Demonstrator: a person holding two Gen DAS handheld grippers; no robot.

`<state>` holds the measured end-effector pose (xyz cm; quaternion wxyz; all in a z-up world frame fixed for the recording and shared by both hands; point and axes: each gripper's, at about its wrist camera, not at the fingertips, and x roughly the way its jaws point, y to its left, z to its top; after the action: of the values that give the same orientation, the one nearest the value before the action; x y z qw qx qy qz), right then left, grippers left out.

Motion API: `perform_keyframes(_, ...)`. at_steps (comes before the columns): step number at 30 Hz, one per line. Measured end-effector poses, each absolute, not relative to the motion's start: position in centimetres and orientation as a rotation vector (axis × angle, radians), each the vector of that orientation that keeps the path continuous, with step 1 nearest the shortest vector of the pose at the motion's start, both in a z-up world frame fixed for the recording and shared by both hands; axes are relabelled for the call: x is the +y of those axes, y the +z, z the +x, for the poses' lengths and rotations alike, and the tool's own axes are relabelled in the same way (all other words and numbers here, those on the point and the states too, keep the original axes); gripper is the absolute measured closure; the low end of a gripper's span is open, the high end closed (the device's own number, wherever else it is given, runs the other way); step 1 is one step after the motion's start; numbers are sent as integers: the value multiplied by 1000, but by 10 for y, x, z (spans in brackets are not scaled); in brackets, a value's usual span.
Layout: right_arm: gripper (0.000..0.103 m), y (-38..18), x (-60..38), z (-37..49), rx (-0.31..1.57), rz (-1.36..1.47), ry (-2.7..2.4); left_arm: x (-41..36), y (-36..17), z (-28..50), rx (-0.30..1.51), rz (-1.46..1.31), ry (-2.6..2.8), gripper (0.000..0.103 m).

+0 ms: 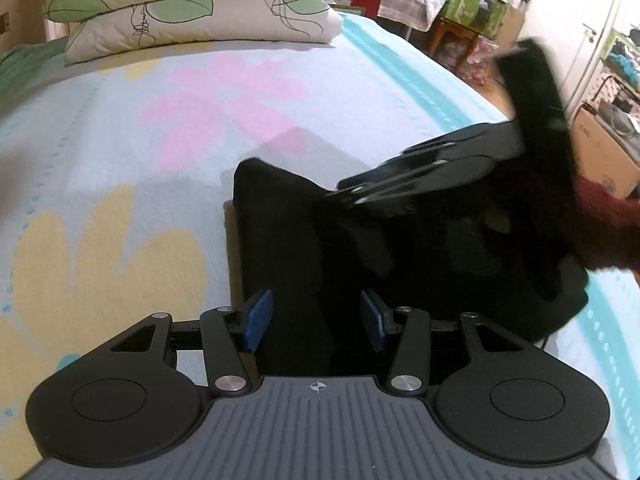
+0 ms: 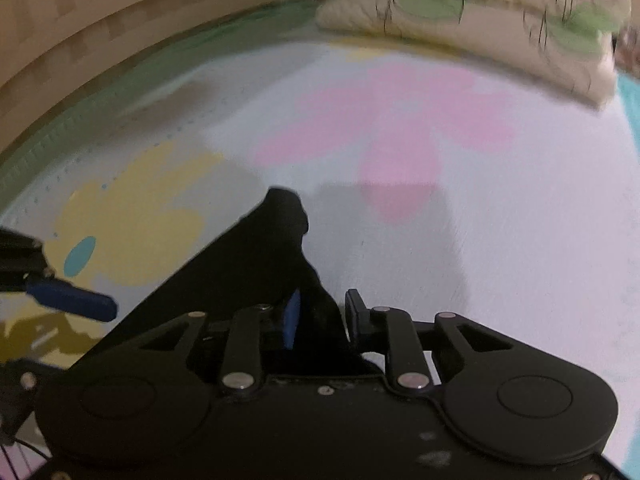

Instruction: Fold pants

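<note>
**A:** Black pants (image 1: 304, 248) lie on a flowered bedspread (image 1: 120, 152), toward the bed's right edge, partly folded into a dark block. Where does the left gripper (image 1: 316, 320) stand?

**B:** Over the near end of the pants. Its jaws are wide apart, the blue pads (image 1: 256, 320) spread with black cloth showing between them. Nothing is pinched; whether the pads touch the fabric is hard to tell.

**A:** And the right gripper (image 2: 320, 320)?

**B:** Its jaws are narrow and clamped on a fold of the pants (image 2: 264, 256). In the right wrist view the cloth rises from between the fingers to a peak, lifted off the bedspread (image 2: 500, 220), then slopes down to the lower left. In the left wrist view the same gripper (image 1: 404, 184) reaches in from the right edge, blurred, above the far part of the pants.

**A:** Is the left gripper seen from the right camera?

**B:** Only one blue pad (image 2: 72, 300), at the left edge, just beside the sloping cloth.

**A:** Anything else on the bed?

**B:** Two stacked pillows (image 1: 200, 4) with green leaf prints at the head. A wooden headboard (image 2: 100, 28) curves behind them in the right wrist view. A cardboard box (image 1: 600, 156) stands beyond the bed's right edge.
</note>
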<state>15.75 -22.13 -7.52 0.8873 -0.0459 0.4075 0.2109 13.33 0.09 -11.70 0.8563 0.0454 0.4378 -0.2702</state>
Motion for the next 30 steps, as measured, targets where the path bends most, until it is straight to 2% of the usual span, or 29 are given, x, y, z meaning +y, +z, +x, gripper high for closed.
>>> perform_keyframes(7,76,-32,-252,79,720,-28,265,-11,-110,143,902,118,-552,55)
perform_keyframes(11,76,-48,-257,37,782,-115,154,-32,-123,142,915,197,-564,55)
perform_keyframes(13,83,-65,-259,24,832,-199,74,-41,-138,144,949,270,-543,55)
perform_keyframes(17,82,-67,-266,-3,809,-239,12,-41,-151,142,960,324,-526,54)
perform_keyframes(24,67,-56,-268,-14,824,-156,-56,-18,-145,139,1007,242,-467,53)
perform_keyframes(28,65,-54,-276,-16,827,-102,-81,-4,-149,138,1046,169,-456,43)
perform_keyframes(30,60,-53,-280,-16,825,-72,-94,1,-149,140,1068,127,-449,43)
